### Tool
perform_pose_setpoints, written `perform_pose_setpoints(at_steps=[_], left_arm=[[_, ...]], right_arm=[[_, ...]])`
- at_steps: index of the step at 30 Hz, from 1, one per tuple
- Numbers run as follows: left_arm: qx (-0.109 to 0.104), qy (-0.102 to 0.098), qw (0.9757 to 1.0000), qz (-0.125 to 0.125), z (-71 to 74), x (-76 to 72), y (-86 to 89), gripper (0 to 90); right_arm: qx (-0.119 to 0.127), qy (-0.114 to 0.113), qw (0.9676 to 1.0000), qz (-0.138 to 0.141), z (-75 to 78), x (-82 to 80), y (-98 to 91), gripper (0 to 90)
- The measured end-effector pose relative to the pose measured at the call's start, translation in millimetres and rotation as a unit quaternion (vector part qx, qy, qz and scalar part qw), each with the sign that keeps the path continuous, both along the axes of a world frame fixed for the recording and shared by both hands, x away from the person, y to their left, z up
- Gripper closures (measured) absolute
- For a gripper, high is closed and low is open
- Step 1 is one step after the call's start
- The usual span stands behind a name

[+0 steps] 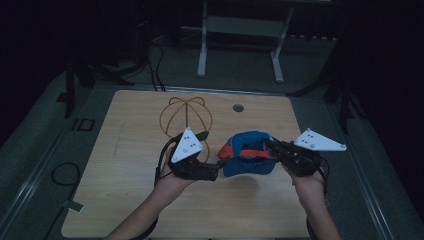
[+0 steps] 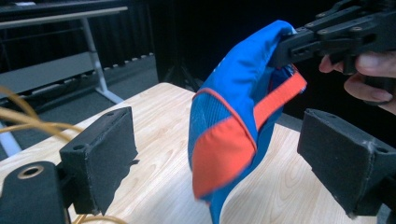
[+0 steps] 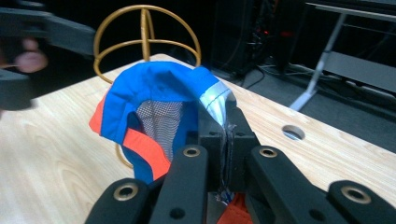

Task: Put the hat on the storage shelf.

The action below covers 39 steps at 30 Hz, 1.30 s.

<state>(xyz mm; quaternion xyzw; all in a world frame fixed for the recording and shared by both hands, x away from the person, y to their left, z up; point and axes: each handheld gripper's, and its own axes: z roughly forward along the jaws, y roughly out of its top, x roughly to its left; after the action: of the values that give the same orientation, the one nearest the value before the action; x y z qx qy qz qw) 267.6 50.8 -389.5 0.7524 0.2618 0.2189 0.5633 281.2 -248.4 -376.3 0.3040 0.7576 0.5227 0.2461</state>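
A blue cap (image 1: 250,165) with an orange brim and trim hangs above the wooden table (image 1: 125,165). My right gripper (image 1: 269,150) is shut on the cap's rim; in the right gripper view its jaws (image 3: 226,135) pinch the blue fabric (image 3: 159,84) beside the mesh lining. My left gripper (image 1: 216,169) stands open at the cap's left. In the left gripper view the orange brim (image 2: 224,154) hangs between the wide-apart pads (image 2: 100,156), touching neither. A golden wire dome stand (image 1: 186,117) sits behind the left gripper.
A round hole (image 1: 238,107) lies near the table's far edge. Beyond the table stands a white metal frame (image 1: 202,50), with black tripod legs at both sides. Cables (image 1: 65,172) lie on the floor at the left.
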Motion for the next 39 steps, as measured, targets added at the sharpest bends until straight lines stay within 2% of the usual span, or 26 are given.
perform_pose_setpoints(at_steps=[6, 8, 10, 12, 15, 16, 17, 18, 20, 22, 23, 25, 26, 27, 28, 32, 39], left_arm=[[0.01, 0.006, 0.9999, -0.011, 3.7, 8.9, -15.2, 16.6], [0.026, 0.006, 0.9995, -0.018, 3.9, 13.5, -24.1, 19.2], [0.033, 0.006, 0.9993, -0.019, 3.7, 15.4, -27.4, 22.0], [0.039, 0.017, 0.9988, -0.023, 2.7, 20.4, -33.9, 26.2], [0.035, 0.023, 0.9987, -0.028, 2.3, 22.9, -36.3, 31.3], [0.033, 0.024, 0.9987, -0.029, 2.2, 23.8, -36.6, 39.1], [0.03, 0.027, 0.9986, -0.035, 2.3, 25.0, -36.8, 39.1], [0.028, 0.027, 0.9988, -0.031, 2.3, 25.6, -37.9, 43.7], [0.027, 0.031, 0.9985, -0.037, 2.5, 27.0, -39.0, 49.4], [0.035, 0.03, 0.9983, -0.034, 2.7, 27.7, -41.1, 52.8], [0.038, 0.03, 0.9981, -0.037, 2.8, 28.0, -42.2, 60.5], [0.047, 0.031, 0.9981, -0.026, 3.1, 27.6, -44.6, 68.8], [0.05, 0.029, 0.9981, -0.022, 3.2, 27.6, -45.4, 68.8], [0.05, 0.03, 0.9982, -0.015, 3.4, 27.6, -45.7, 78.8], [0.049, 0.032, 0.9982, -0.014, 3.6, 27.7, -46.1, 83.9], [0.056, 0.018, 0.9983, 0.002, 5.3, 24.9, -47.9, 87.4], [0.064, -0.007, 0.9979, 0.003, 8.7, 19.7, -46.8, 87.8]], right_arm=[[0.0, -0.002, 0.9999, 0.011, 1.6, -3.1, 3.5, 88.1], [-0.003, -0.002, 0.9999, 0.013, 1.4, -4.2, 5.1, 88.1], [-0.002, -0.001, 0.9999, 0.015, 1.5, -4.8, 5.6, 88.1], [-0.001, -0.004, 0.9998, 0.019, 2.8, -6.8, 6.7, 88.1], [0.001, -0.006, 0.9998, 0.02, 3.7, -7.7, 7.0, 88.1], [0.0, -0.007, 0.9997, 0.022, 4.6, -7.9, 7.4, 88.1], [0.0, -0.007, 0.9997, 0.022, 4.6, -7.9, 7.4, 88.1], [-0.001, -0.007, 0.9997, 0.022, 5.1, -8.3, 7.8, 88.1], [-0.001, -0.008, 0.9997, 0.022, 5.2, -8.3, 7.9, 88.1], [0.002, -0.007, 0.9997, 0.025, 5.2, -8.4, 8.1, 88.1], [0.0, -0.01, 0.9997, 0.024, 5.1, -8.7, 9.2, 88.1], [0.0, -0.01, 0.9996, 0.026, 5.0, -9.6, 10.0, 88.1], [0.0, -0.01, 0.9996, 0.026, 5.0, -9.6, 10.0, 88.1], [0.002, -0.009, 0.9996, 0.026, 4.6, -10.4, 10.5, 88.0], [0.002, -0.009, 0.9995, 0.03, 4.3, -10.5, 11.0, 88.0], [0.003, -0.004, 0.9995, 0.031, 0.8, -12.7, 12.9, 88.0], [0.01, 0.0, 0.9992, 0.038, -3.4, -15.7, 12.3, 87.7]])
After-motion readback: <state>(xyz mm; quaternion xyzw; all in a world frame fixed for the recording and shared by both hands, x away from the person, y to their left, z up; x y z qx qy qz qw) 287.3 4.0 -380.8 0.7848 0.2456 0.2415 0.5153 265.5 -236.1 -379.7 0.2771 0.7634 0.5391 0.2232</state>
